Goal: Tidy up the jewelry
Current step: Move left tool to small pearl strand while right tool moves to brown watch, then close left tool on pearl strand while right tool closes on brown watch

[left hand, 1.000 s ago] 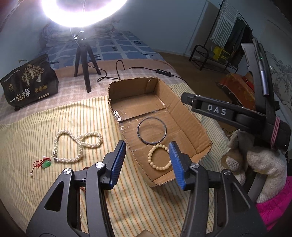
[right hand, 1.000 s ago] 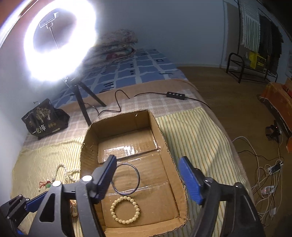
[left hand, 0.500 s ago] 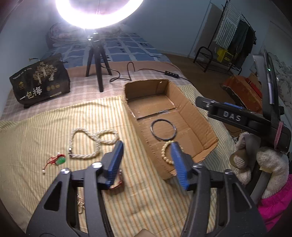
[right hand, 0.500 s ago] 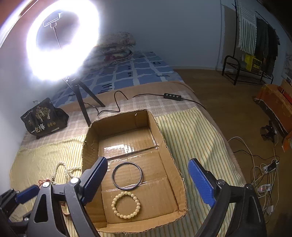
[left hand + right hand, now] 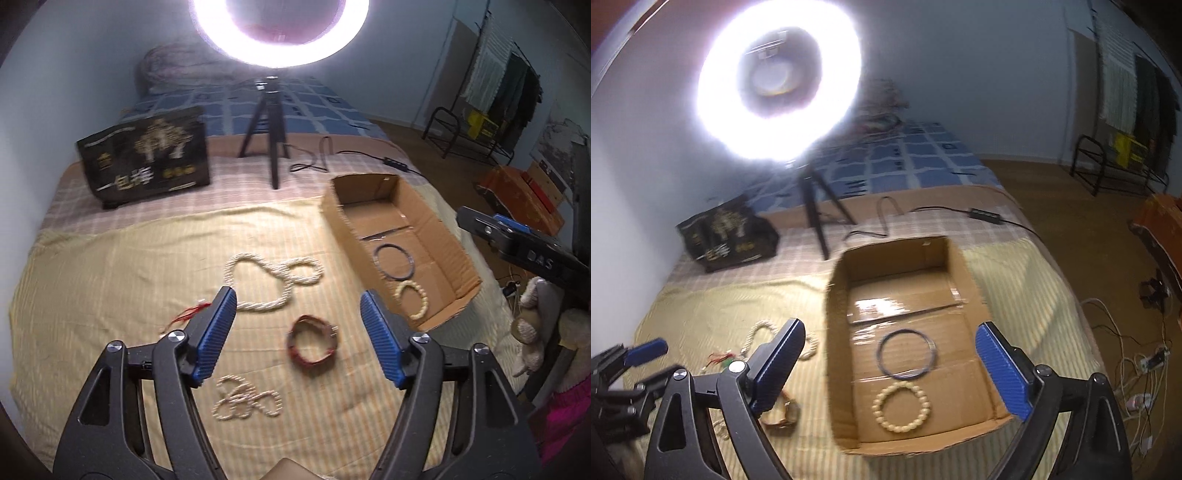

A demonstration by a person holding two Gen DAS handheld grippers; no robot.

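A shallow cardboard box (image 5: 447, 236) (image 5: 836, 350) lies on the striped bedspread. It holds a dark thin bangle (image 5: 394, 261) (image 5: 909, 354) and a cream bead bracelet (image 5: 411, 299) (image 5: 902, 407). Left of the box lie a long pearl rope necklace (image 5: 273, 282) (image 5: 757, 332), a red-brown bracelet (image 5: 313, 345), a small cream bead chain (image 5: 245, 400) and a red-string green pendant (image 5: 184, 315) (image 5: 720, 360). My left gripper (image 5: 298, 341) is open and empty above the red-brown bracelet. My right gripper (image 5: 890, 369) is open and empty above the box.
A ring light on a black tripod (image 5: 269, 147) (image 5: 816, 221) stands at the back of the bed, with a black printed bag (image 5: 146, 158) (image 5: 727, 232) to its left. A cable with a switch (image 5: 393, 161) runs behind the box. A plush toy (image 5: 535, 325) sits right.
My left gripper has swung left from over the box to over the loose jewelry and opened wider. My right gripper has opened wider and stayed over the box.
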